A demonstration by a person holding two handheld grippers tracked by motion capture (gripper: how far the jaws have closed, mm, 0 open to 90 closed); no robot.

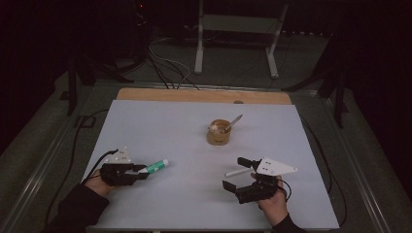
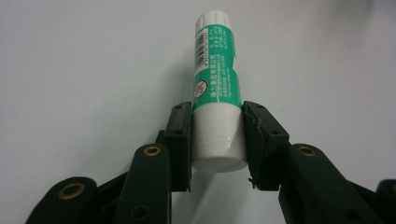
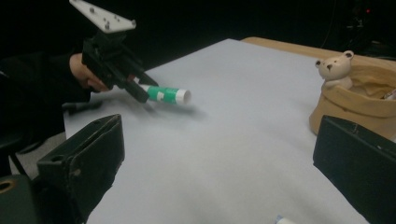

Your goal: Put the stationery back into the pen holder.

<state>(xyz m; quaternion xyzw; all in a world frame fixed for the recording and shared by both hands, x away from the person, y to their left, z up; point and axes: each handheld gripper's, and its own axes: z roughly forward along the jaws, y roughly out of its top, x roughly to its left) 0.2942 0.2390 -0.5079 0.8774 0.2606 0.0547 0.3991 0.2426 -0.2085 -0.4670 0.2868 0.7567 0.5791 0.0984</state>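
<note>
A green and white glue stick is clamped by its white cap end between the pads of my left gripper. From above, the left gripper is at the table's near left, and the glue stick points right. In the right gripper view the glue stick hangs a little above the sheet, over its shadow. My right gripper is at the near right, jaws wide apart. A thin white stick lies on the sheet under it, untouched. The right gripper has nothing between its pads.
A tan cup with a small bear figure on its rim and a utensil leaning in it stands past the table's middle. A pale sheet covers the wooden table. Cables and a metal frame lie beyond the far edge.
</note>
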